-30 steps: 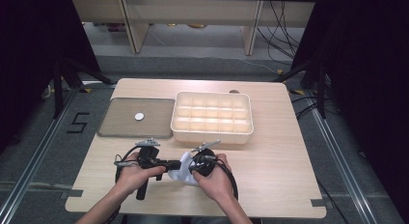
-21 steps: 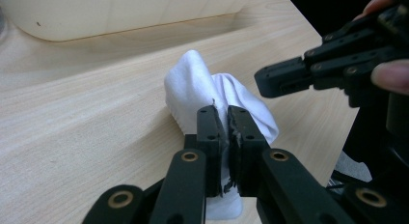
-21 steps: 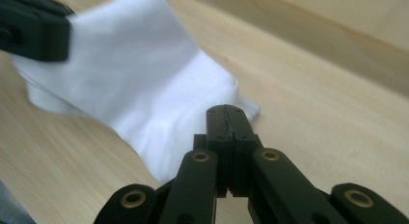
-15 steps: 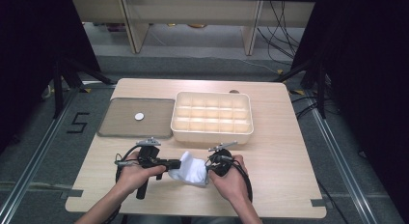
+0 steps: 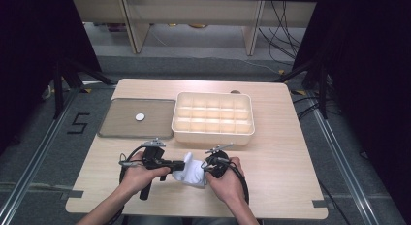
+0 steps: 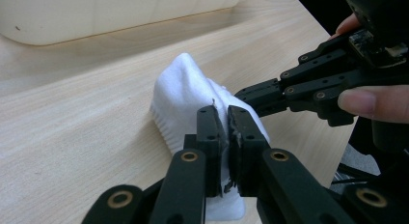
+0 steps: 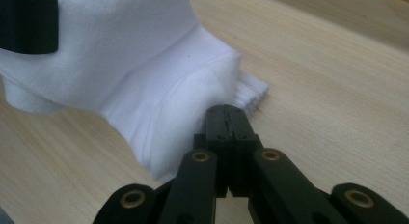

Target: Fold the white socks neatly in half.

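A white sock-like cloth (image 5: pixel 191 172) lies bunched near the table's front edge, between my two grippers. My left gripper (image 5: pixel 181 165) comes at it from the left and is shut on a fold of the fabric; in the left gripper view the jaws (image 6: pixel 227 113) pinch white cloth (image 6: pixel 185 96). My right gripper (image 5: pixel 208 165) is at the cloth's right side with its jaws pressed together (image 7: pixel 226 113), tips against the cloth's edge (image 7: pixel 144 64). Whether any fabric is caught between them I cannot tell. The right gripper's tips (image 6: pixel 242 94) meet the cloth just beyond my left jaws.
A cream compartment box (image 5: pixel 213 136) stands just behind the hands at the table's middle. Left of it lies a flat grey tray (image 5: pixel 121 128) with a small white disc (image 5: pixel 140 117). The table's front edge is close below the hands.
The right hand has slid to the right off the top of the cloth, so more white fabric shows between the grippers. The left hand has stayed where it was.
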`<state>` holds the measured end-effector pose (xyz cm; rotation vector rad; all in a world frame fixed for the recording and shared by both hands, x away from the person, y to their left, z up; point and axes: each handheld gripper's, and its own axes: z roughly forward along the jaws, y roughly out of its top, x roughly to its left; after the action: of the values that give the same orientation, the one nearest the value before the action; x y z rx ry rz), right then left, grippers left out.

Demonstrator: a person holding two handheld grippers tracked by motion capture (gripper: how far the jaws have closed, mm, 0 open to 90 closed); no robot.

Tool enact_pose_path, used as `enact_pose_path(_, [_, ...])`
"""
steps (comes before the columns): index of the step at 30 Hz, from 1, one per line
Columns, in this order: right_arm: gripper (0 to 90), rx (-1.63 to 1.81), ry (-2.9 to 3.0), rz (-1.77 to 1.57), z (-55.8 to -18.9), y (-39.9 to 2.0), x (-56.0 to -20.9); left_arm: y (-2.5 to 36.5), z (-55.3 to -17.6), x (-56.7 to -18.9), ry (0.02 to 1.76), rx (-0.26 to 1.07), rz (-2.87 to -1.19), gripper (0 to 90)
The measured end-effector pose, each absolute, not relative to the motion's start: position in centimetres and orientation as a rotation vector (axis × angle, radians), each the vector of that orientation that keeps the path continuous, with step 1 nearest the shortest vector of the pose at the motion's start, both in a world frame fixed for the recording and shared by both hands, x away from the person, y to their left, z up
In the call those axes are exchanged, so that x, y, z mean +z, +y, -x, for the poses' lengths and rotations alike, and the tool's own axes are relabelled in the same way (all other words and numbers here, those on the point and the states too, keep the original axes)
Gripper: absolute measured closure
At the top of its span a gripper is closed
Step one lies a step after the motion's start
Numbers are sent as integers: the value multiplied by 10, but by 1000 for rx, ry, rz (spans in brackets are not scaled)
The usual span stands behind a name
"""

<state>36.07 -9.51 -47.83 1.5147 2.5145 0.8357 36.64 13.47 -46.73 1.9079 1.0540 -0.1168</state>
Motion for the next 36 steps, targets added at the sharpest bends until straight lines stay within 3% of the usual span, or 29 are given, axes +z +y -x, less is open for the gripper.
enact_pose_path(36, [900, 812, 2515, -1539, -365, -91, -486, 127, -368, -465, 1036, -99, -1939, 836])
